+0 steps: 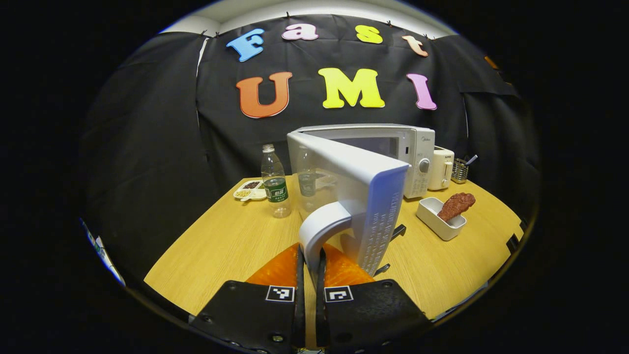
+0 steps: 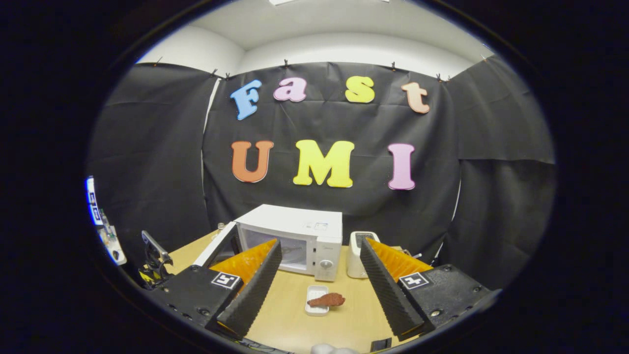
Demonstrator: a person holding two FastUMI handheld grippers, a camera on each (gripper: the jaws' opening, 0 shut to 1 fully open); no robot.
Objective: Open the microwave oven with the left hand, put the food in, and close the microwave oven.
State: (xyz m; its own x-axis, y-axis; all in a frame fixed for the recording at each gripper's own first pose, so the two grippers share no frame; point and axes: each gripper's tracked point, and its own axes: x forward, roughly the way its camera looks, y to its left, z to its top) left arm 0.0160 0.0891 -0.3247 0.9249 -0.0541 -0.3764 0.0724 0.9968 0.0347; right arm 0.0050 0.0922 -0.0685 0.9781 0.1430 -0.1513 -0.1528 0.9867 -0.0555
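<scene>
The left gripper [image 1: 309,255] clamps the handle [image 1: 322,228] of the microwave [image 1: 388,147] door [image 1: 354,196], swung open. The right gripper [image 2: 319,275] hangs open above the meat [image 2: 327,299] in its dish [image 2: 314,300] on the worktop [image 2: 344,324].

Each hand-held gripper [image 2: 319,290] has black screwed mounts bearing square markers.

One microwave [image 1: 393,147], one toaster [image 1: 441,168], one bottle [image 1: 275,184] — two dishes, white tray [image 1: 435,219] and snack plate [image 1: 249,191].
</scene>
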